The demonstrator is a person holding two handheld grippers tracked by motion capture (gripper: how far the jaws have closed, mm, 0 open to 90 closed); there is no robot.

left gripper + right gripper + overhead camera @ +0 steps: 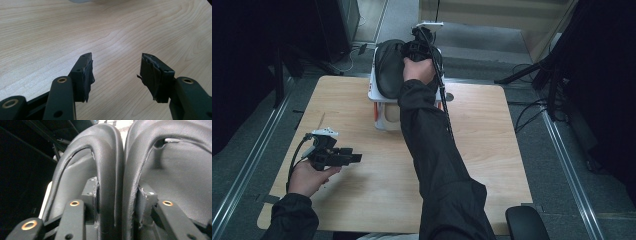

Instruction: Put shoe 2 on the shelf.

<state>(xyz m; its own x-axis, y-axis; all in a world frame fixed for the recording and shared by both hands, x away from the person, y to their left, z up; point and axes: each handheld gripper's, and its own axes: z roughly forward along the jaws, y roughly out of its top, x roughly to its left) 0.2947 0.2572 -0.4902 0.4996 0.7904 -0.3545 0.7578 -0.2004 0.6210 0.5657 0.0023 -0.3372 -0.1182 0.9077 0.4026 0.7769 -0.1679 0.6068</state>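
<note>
Two black shoes (pixel 390 67) atop shoebox (pixel 387 116)

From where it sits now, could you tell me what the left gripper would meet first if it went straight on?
Probably the pale wooden tabletop: the left gripper points slightly downward with open, empty jaws. Any object further along cannot be judged.

Bare table (pixel 362 200) around left claw (pixel 354 158), shoes (pixel 389 67) on box (pixel 387 117) crowding far edge
</note>
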